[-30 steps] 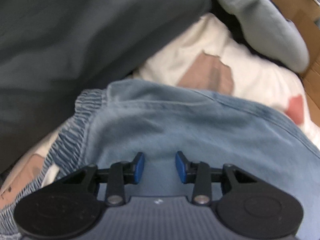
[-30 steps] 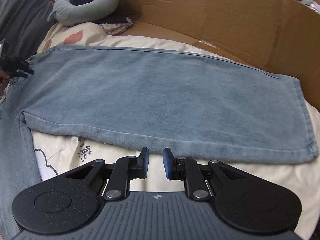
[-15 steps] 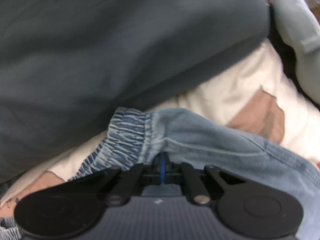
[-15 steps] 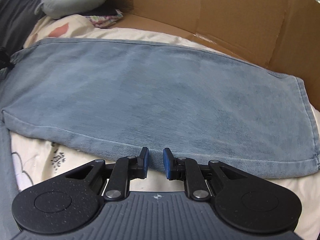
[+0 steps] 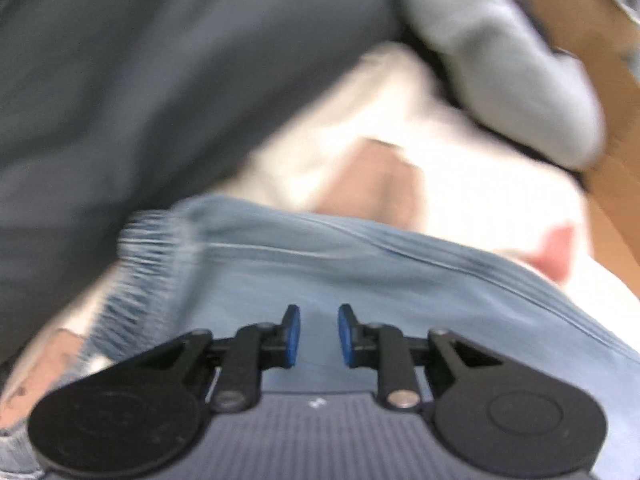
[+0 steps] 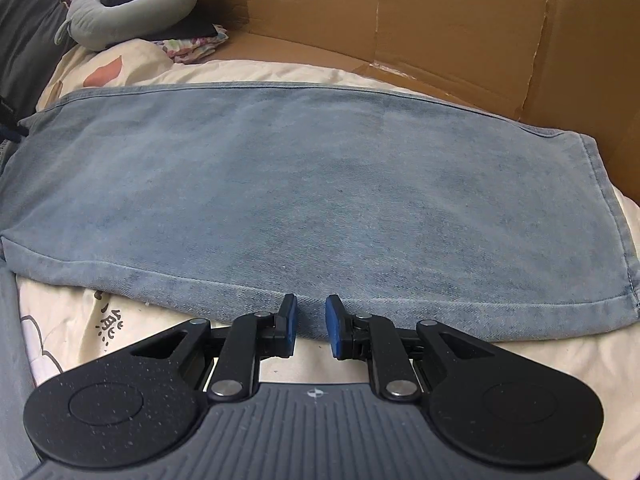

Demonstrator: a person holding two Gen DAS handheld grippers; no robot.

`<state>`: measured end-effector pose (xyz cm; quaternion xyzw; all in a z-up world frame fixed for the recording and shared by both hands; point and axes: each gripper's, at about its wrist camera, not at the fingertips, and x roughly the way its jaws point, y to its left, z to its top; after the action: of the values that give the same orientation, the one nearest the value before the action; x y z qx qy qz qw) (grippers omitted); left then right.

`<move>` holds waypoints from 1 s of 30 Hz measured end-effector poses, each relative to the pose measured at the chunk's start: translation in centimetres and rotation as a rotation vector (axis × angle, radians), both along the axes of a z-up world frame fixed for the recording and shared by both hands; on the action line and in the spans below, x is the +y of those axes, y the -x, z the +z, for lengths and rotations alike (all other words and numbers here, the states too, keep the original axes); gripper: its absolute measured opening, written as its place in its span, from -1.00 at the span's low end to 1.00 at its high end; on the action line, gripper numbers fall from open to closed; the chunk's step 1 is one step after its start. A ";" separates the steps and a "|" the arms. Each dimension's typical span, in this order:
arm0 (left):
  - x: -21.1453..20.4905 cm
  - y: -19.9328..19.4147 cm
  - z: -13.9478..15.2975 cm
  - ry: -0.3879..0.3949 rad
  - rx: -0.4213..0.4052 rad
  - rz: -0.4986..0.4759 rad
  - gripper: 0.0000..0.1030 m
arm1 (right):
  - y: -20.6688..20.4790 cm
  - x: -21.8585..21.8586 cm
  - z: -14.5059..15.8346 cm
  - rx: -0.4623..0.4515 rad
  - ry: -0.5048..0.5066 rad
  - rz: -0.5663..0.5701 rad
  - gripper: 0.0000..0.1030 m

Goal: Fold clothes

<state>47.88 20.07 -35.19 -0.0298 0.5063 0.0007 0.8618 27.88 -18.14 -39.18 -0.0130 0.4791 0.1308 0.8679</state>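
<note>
lying flat, faded denim jeans (image 6: 304,200), ribbed elastic waistband (image 5: 148,264)

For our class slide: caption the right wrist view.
Open right gripper at the near edge of jeans spread on a bedsheet.

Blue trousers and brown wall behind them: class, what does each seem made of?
Faded blue trousers: probably washed denim, matte, with a visible twill weave and stitched hems. Brown wall panel: apparently corrugated cardboard, dull, showing creases and a torn edge.

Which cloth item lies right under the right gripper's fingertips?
The blue jeans, spread flat; the grey neck pillow and floral cloth sit far back.
</note>
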 end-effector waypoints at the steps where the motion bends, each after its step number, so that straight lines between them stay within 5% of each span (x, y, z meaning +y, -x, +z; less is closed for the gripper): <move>1: -1.3 0.3 0.0 0.005 0.004 -0.039 -0.48 | 0.0 0.0 -0.1 0.001 -0.001 -0.002 -0.58; 6: -6.6 1.0 -0.7 0.001 0.014 -0.161 -0.39 | 0.2 -0.1 -0.3 -0.001 0.008 -0.008 -0.58; 15: -7.0 -2.4 -2.5 -0.046 -0.008 -0.102 0.17 | 0.4 -1.1 -0.6 -0.008 0.036 -0.078 -0.64; 20: -5.4 -1.9 -0.9 -0.058 0.039 -0.064 0.07 | 0.8 -2.2 0.2 0.000 0.005 -0.144 -0.59; 30: -2.4 2.3 5.2 0.032 0.045 -0.018 0.20 | 3.1 -7.2 5.7 -0.007 -0.089 -0.228 -0.58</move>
<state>45.62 17.66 -30.00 -0.0388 0.5257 -0.0144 0.8497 24.82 -25.34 -33.50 0.0797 0.4681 0.0526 0.8785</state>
